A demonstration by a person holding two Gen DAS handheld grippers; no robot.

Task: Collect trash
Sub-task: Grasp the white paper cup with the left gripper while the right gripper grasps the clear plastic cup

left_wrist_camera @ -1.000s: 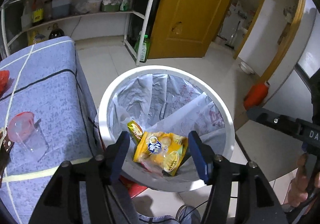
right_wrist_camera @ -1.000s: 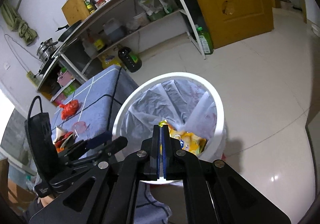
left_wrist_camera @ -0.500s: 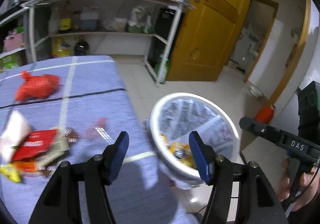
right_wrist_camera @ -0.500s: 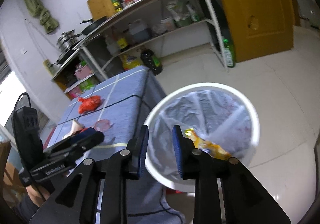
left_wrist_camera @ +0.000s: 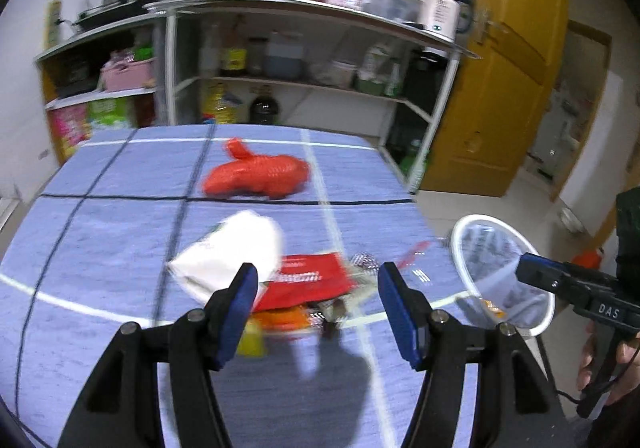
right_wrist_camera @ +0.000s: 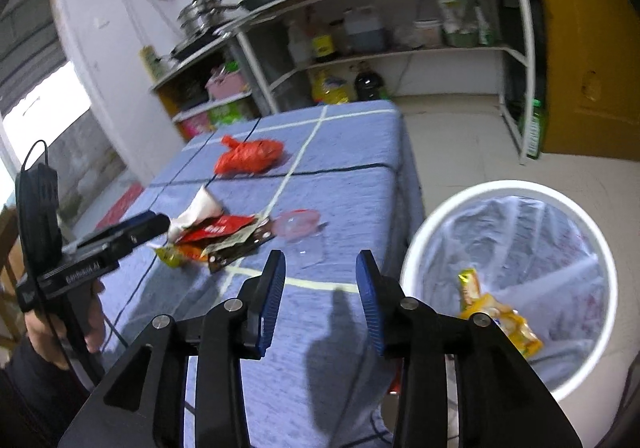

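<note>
While both claws gape, wrappers (left_wrist_camera: 304, 280) w/ red bag (left_wrist_camera: 256, 177) behind, bin (right_wrist_camera: 508, 288) beside table.

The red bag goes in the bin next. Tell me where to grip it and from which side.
Grip the red bag at its knotted neck, the narrow tuft sticking up at the end farthest from the bin. It is thin enough to fit between open fingers, while the body looks wide and puffy. Come from above with the left gripper, which is already open and facing it.

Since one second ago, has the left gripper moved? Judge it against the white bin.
Yes. The left gripper has swung away from over the white bin, now at its right, to the wrapper pile on the table.
</note>
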